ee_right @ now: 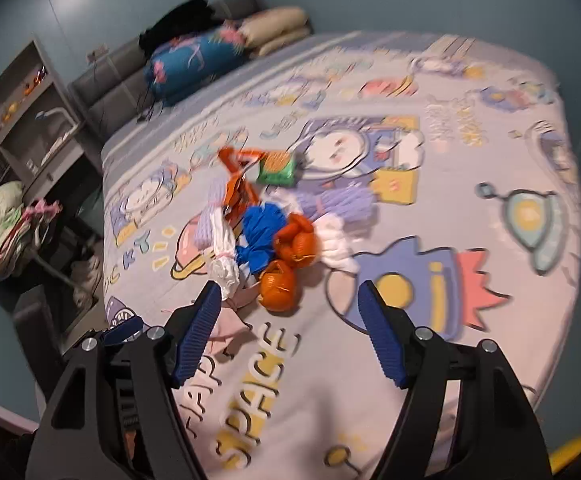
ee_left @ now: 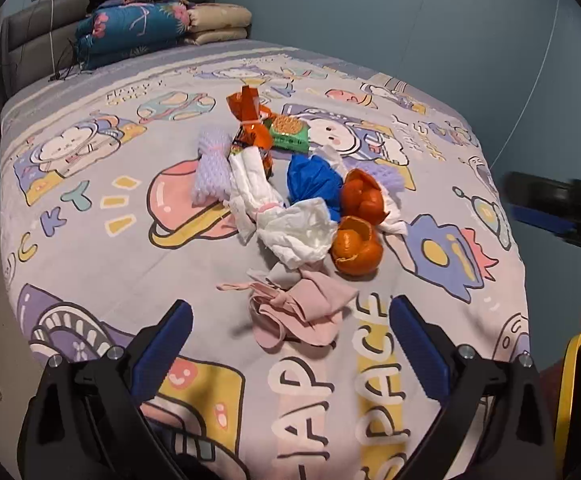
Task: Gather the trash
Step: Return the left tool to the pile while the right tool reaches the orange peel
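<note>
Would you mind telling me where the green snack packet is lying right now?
The green snack packet lies on the bed at the far end of the trash pile, right of the orange wrapper, beyond the blue bag.

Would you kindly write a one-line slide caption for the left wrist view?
Open left tool hovers over a pink cloth, with tissues and orange peels piled on the cartoon bedsheet.

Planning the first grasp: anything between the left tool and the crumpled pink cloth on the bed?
Nothing visible does. The left tool is open above the cartoon-print bed sheet, and the crumpled pink cloth lies nearest it, at the front of the pile. The white crumpled tissue and peeled orange rind lie behind the cloth.
</note>
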Demonstrator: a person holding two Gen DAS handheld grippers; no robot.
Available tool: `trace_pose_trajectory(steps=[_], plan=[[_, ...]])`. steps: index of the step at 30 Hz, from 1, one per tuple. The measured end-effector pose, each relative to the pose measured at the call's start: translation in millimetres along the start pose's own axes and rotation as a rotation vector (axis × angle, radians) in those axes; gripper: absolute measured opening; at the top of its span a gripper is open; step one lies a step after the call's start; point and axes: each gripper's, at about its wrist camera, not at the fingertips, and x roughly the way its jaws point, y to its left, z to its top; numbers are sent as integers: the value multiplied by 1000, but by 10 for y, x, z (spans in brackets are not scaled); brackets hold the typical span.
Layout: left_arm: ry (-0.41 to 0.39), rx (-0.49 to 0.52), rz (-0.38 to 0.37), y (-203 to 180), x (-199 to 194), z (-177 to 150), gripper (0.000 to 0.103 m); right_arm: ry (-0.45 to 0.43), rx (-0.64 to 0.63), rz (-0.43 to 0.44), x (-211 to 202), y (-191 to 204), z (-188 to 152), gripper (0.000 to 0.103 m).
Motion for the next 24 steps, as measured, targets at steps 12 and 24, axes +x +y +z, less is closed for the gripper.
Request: trace_pose_trajectory(steps=[12,24], plan=[[37,2,-67,1,240,56,95,154,-47,0,857,26,252,56],[92,-5,-97,-15,430,99,62,220,-39,-22,1323,-6,332,56]])
